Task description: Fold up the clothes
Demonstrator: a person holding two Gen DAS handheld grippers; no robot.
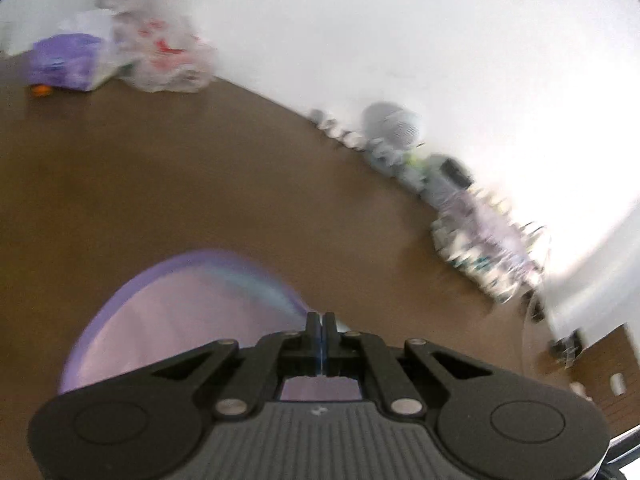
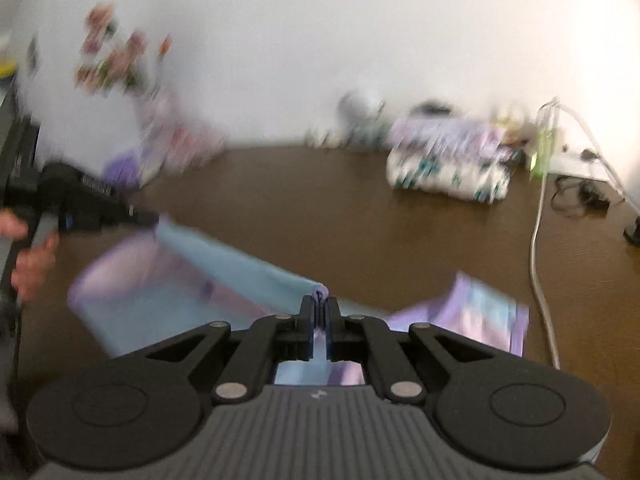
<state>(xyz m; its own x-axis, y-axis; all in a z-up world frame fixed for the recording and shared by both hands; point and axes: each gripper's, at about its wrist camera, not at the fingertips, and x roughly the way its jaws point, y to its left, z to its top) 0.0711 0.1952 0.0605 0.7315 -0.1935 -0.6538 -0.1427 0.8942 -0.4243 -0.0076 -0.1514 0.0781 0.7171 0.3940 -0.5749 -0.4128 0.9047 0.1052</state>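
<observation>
Here, both tools pinch one pastel garment above the brown bench.

The right tool (image 2: 321, 303) is clamped on a bunched edge of the lilac-and-blue garment (image 2: 248, 270); the left tool (image 1: 321, 319) grips its far corner, cloth stretched between, one part resting on the bench (image 2: 320, 208). To fold well, I judge: keep both corners level and taut, lay edge to edge, avoiding the white cable (image 2: 538, 264) and the folded pile (image 2: 448, 172).

Motion blur: clutter (image 2: 448, 164) by wall unreadable; garment (image 1: 180, 320) part hidden behind left tongs (image 1: 321, 320).
</observation>
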